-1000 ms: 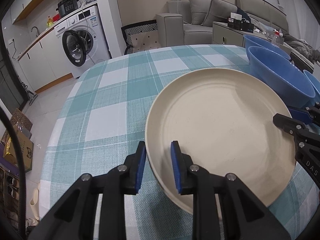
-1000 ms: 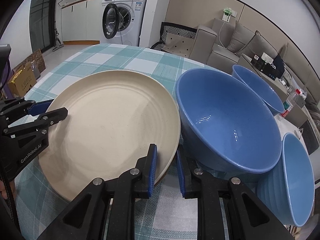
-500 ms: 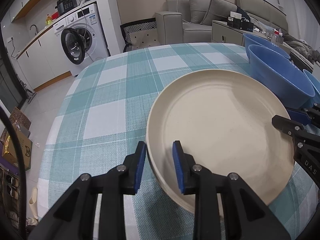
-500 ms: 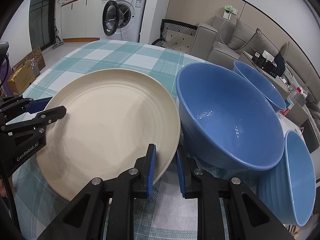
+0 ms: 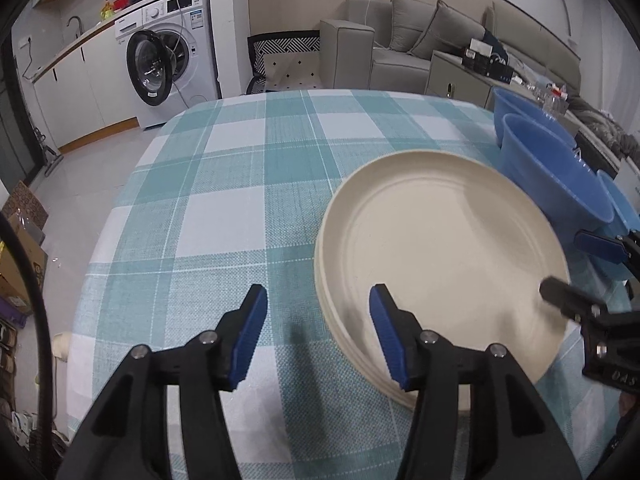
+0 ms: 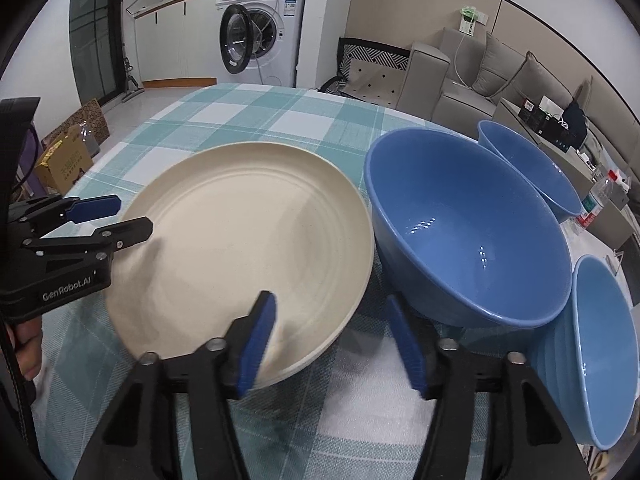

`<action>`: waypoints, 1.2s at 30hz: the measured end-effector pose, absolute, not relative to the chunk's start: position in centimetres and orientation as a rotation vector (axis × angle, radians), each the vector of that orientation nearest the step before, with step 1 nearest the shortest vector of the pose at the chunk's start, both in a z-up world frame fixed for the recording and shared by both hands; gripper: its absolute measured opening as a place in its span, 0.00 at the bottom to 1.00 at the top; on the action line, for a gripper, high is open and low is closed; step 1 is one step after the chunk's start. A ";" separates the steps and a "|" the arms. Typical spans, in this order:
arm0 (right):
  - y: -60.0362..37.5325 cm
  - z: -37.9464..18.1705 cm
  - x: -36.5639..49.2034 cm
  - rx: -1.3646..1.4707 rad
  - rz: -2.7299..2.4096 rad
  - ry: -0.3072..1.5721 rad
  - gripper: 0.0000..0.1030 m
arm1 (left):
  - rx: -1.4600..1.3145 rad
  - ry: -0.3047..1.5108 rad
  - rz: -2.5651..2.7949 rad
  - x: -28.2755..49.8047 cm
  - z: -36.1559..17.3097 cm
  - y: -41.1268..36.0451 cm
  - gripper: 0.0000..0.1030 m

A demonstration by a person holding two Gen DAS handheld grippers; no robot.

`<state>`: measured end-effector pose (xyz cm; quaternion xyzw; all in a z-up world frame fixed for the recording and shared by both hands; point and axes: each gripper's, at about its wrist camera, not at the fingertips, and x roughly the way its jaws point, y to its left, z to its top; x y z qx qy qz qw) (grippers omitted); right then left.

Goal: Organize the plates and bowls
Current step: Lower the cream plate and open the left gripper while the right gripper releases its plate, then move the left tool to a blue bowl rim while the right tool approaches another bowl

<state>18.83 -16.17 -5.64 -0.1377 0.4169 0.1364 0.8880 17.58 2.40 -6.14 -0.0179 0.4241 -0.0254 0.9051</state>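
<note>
A stack of cream plates (image 5: 440, 248) lies on the checked tablecloth; it also shows in the right wrist view (image 6: 240, 256). My left gripper (image 5: 318, 332) is open astride the stack's left rim, holding nothing. My right gripper (image 6: 332, 344) is open astride the stack's right rim, holding nothing. Three blue bowls stand to the right of the plates: a large one (image 6: 468, 232) touching the stack, one behind it (image 6: 528, 168), and one tilted on its side at the right edge (image 6: 604, 352).
The table's left edge (image 5: 92, 264) drops to the floor, where cardboard boxes (image 6: 68, 156) stand. A washing machine (image 5: 168, 56) and a grey sofa (image 5: 400, 44) are beyond the table. Bare tablecloth (image 5: 248, 160) lies left of and behind the plates.
Both grippers were shut on the cream plate's rim and have opened, letting it go onto the stack. Both have drawn back a little.
</note>
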 end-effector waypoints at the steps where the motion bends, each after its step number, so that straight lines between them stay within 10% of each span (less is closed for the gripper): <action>1: -16.3 -5.2 18.4 -0.289 0.287 0.856 0.80 | -0.047 0.868 -0.059 17.4 -5.7 2.5 0.55; 5: -17.0 -3.0 16.6 -0.293 0.313 0.829 0.84 | -0.079 0.823 -0.082 16.5 -3.9 2.7 0.98; 8: -18.1 -1.1 15.5 -0.281 0.286 0.791 1.00 | -0.086 0.784 -0.110 15.9 -2.2 2.3 0.99; 36: -38.2 11.6 17.1 -0.037 0.015 0.638 1.00 | 0.014 0.696 -0.276 22.3 4.7 -8.8 1.00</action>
